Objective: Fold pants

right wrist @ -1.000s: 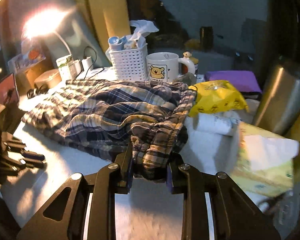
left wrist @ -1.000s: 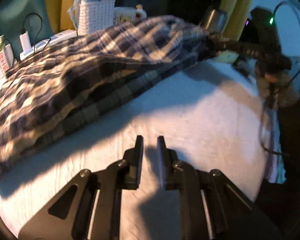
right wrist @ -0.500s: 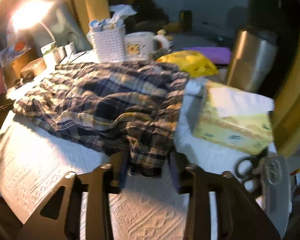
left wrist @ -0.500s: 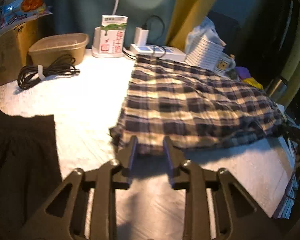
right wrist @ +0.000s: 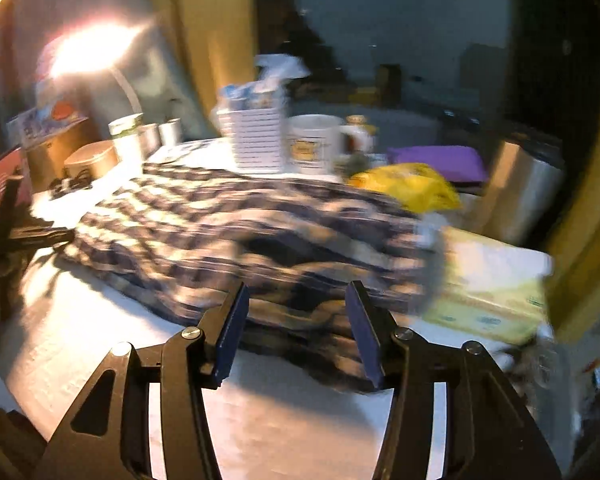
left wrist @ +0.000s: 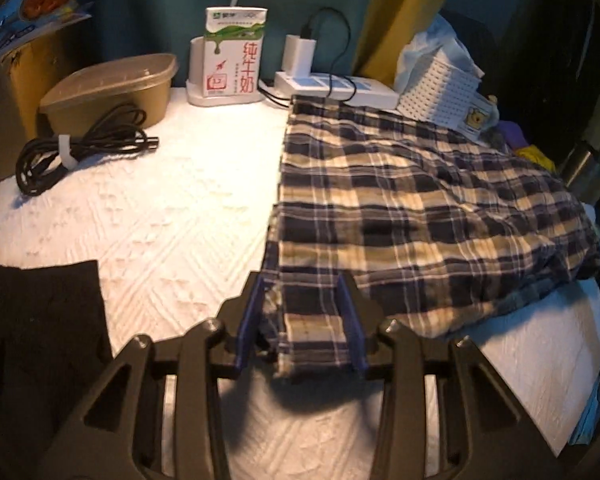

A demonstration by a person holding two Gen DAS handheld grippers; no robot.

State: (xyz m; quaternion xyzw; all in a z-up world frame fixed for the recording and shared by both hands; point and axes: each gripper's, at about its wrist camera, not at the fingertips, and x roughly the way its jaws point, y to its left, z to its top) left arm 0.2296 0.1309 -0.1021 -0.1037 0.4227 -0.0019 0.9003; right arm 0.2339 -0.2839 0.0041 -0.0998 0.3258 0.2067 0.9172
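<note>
Left wrist view
- pants [left wrist: 420, 216]: plaid, lying mostly flat on the white cloth [left wrist: 172, 224], spread from the near middle out to the right. The far edge runs up against the power strip [left wrist: 340, 90] and the white basket [left wrist: 440, 88].
- left gripper [left wrist: 302, 320]: jaws are opening, and the near corner of the pants sits right between the pads. Pads look just beside the fabric, not really squeezing it, so I'd call it loose.
- other stuff: milk carton [left wrist: 234, 54] standing at the back, brown tub [left wrist: 112, 90] with a lid to its left, coiled black cable [left wrist: 80, 148] in front of the tub. Dark cloth [left wrist: 40, 320] at the lower left edge.

Right wrist view (pretty blurry)
- pants [right wrist: 228, 232]: same plaid heap across the middle of the table, bunched edge nearest the camera.
- right gripper [right wrist: 296, 320]: jaws are opening and stand wide. The bunched edge shows in the gap, but the pads are clear of it, nothing pinched.
- left gripper [right wrist: 40, 236]: dark shape at the far left end of the pants; can't tell its jaws from here.
- background: basket [right wrist: 256, 140], mug [right wrist: 320, 144], yellow bag [right wrist: 408, 186], tissue box [right wrist: 496, 288] on the right, lamp glare [right wrist: 88, 50] top left.
</note>
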